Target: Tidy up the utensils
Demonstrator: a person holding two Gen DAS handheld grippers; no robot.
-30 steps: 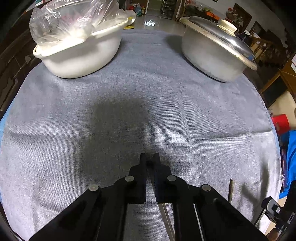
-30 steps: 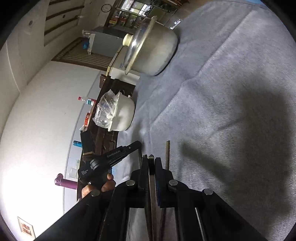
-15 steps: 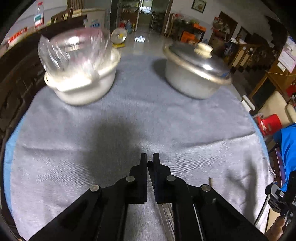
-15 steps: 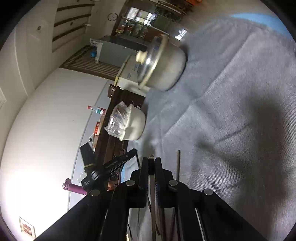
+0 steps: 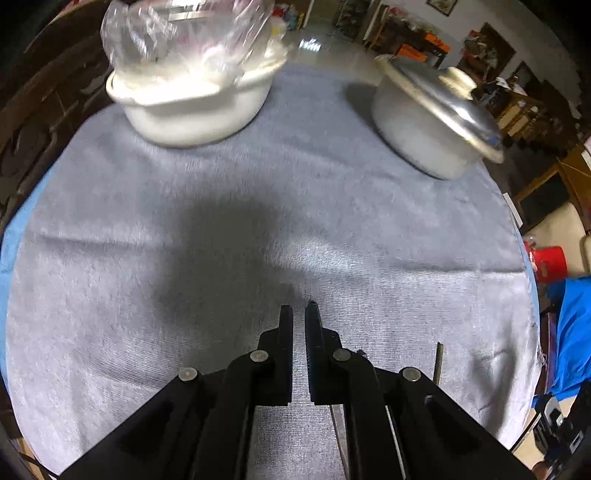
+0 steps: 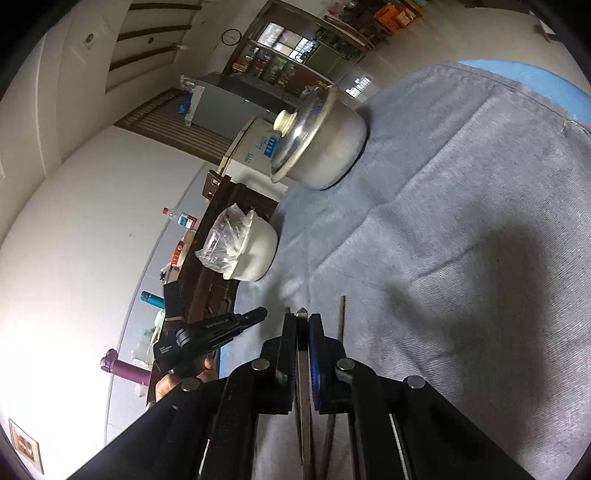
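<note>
My right gripper is shut on a flat metal utensil that runs back between the jaws, tip at the fingertips. A thin dark stick lies on the grey cloth just right of it; the stick also shows in the left wrist view. My left gripper hovers over the cloth with its jaws a narrow gap apart and nothing between them. A metal utensil lies on the cloth under its right finger. The left gripper also shows in the right wrist view, held by a hand.
A white pot with a clear plastic bag in it stands at the back left. A lidded aluminium pot stands at the back right. The grey cloth covers the round table. A red bucket sits beyond the right edge.
The left gripper's jaws have parted slightly and it has moved in toward the pots. The right gripper has tilted and pulled back a little, still holding the metal utensil.
</note>
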